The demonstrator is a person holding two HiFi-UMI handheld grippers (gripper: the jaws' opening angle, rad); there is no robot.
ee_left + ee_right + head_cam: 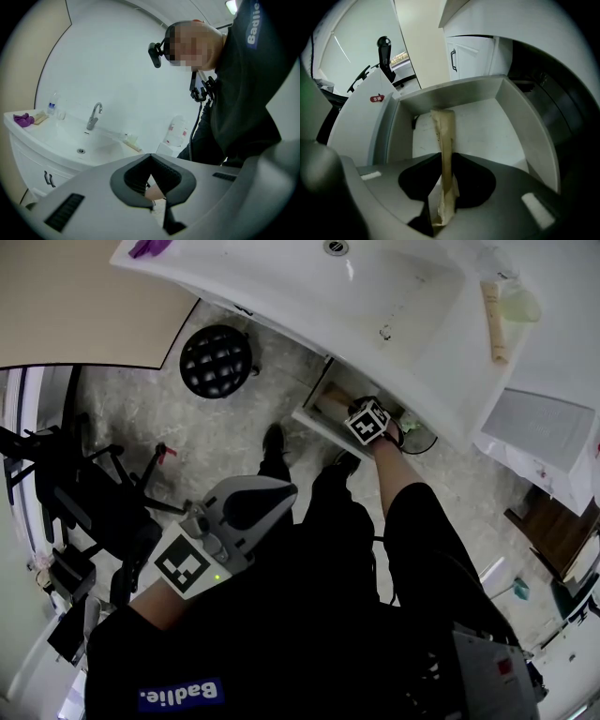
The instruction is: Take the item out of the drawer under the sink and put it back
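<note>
The drawer under the white sink stands pulled out. My right gripper reaches into it, shut on a flat tan paper packet. The packet stands on edge between the jaws and stretches forward over the drawer's white floor; a tan end of it shows in the head view. My left gripper hangs back near the person's body, away from the drawer. In the left gripper view its jaws are shut with nothing between them and point up at the sink and the person.
A round black stool stands on the floor left of the drawer, and a black chair frame is farther left. A cabinet door with a dark handle is beyond the drawer. A wooden stick and a purple cloth lie on the counter.
</note>
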